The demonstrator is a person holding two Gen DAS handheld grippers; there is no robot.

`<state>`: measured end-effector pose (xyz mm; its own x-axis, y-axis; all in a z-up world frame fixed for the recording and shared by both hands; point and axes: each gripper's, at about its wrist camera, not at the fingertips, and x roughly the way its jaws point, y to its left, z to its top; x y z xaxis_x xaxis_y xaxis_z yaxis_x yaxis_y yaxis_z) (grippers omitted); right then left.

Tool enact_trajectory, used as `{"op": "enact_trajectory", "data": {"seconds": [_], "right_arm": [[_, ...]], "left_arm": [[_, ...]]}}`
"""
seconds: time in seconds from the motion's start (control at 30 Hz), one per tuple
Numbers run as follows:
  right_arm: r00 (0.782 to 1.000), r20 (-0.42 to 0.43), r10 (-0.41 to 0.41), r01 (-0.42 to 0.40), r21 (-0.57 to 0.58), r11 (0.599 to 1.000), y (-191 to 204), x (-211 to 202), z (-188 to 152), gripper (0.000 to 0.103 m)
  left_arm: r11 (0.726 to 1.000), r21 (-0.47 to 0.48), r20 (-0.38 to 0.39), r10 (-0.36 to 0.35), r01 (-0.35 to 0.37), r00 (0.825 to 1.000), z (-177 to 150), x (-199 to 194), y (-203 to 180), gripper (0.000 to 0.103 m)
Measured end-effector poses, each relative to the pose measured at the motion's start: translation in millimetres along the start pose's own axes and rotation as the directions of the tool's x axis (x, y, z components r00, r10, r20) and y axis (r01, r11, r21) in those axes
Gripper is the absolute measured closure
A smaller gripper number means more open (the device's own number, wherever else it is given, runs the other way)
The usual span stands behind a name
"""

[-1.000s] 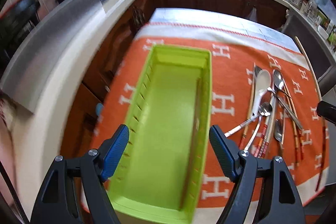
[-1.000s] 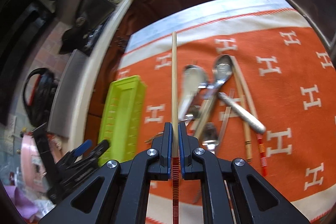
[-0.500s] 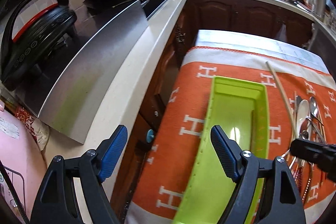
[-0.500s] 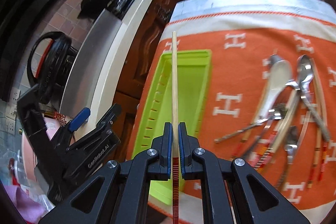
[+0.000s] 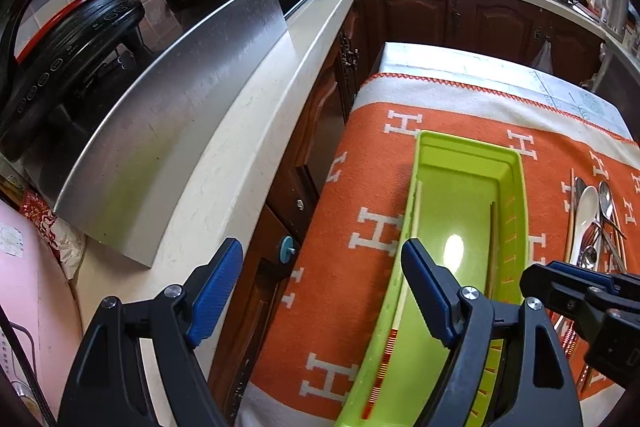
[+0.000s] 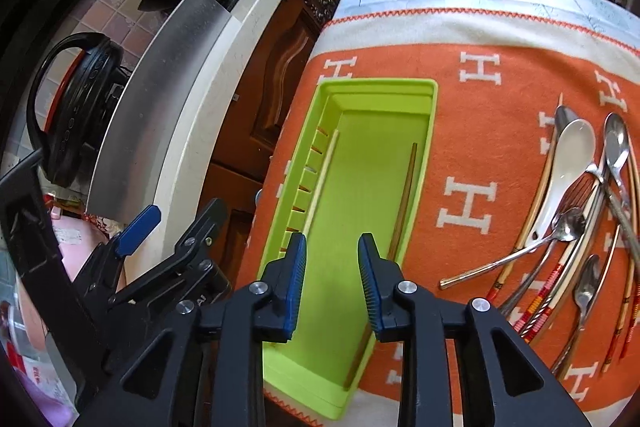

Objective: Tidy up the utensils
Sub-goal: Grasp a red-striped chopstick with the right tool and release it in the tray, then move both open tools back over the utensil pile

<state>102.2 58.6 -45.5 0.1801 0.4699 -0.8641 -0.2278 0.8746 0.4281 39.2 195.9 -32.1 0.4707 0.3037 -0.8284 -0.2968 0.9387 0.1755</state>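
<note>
Released since half a second ago: pale chopstick [image 6: 320,183], no longer pinched in the right gripper [image 6: 332,283], now lying along the slotted left wall inside the lime-green tray [image 6: 430,131]; slim round wood, red-and-yellow banded at its near end in the left wrist view [image 5: 384,363]; second, darker brown chopstick [image 6: 402,203] flat against the opposite wall; two sticks in the tray, well apart; glossy moulded plastic, long and rectangular, rounded corners, one row of slits down one side; set on the left part of an orange woven cloth [image 6: 480,99] with white H motifs and cream border.

Right gripper poised above the tray's near half, blue ribbed pads parting, nothing between them; left gripper [image 5: 320,291] beside the tray, over the cloth's edge, black frame, blue textured pads spread wide, empty.

Heaped on the cloth right of the tray: one white ceramic soup spoon [image 6: 568,167], at least four polished metal spoons [image 6: 616,147], several more banded chopsticks, exact count unclear in the tangle.

Beyond: pale stone countertop [image 5: 248,163], brushed steel sheet [image 5: 176,115], dark wood cabinets [image 5: 432,11].
</note>
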Motion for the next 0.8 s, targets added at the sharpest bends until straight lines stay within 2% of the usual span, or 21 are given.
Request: {"op": "enact_trajectory", "data": {"seconds": [0.17,0.23,0.33,0.47,0.63,0.8], "right_arm": [[0.996,0.076,-0.042,0.046,-0.047,0.998,-11.7,-27.1,-11.6,0.073],[0.989,0.131,-0.065,0.073,-0.062,0.995,-20.0,-40.9,-18.6,0.067],[0.967,0.225,-0.116,0.145,-0.115,0.983,-35.1,-68.3,-34.2,0.060],[0.946,0.278,-0.169,0.219,-0.157,0.963,-56.6,-94.6,-54.4,0.054],[0.922,0.317,-0.222,0.271,-0.120,0.955,-91.1,-124.9,-79.1,0.054],[0.922,0.313,-0.228,0.249,-0.028,0.968,-129.0,-145.4,-93.8,0.054]], "left_arm": [[0.999,0.025,0.000,-0.043,0.043,0.999,-5.2,-8.4,-15.1,0.023],[0.997,0.045,0.002,-0.068,0.068,0.998,-8.3,-13.8,-26.7,0.023],[0.991,0.088,-0.002,-0.103,0.103,0.995,-13.9,-20.0,-48.4,0.023],[0.979,0.137,-0.013,-0.148,0.149,0.989,-23.5,-26.3,-78.1,0.023],[0.961,0.175,-0.017,-0.212,0.212,0.977,-34.4,-39.6,-109.2,0.023],[0.949,0.204,-0.009,-0.243,0.240,0.970,-40.9,-52.2,-132.9,0.023]]}}
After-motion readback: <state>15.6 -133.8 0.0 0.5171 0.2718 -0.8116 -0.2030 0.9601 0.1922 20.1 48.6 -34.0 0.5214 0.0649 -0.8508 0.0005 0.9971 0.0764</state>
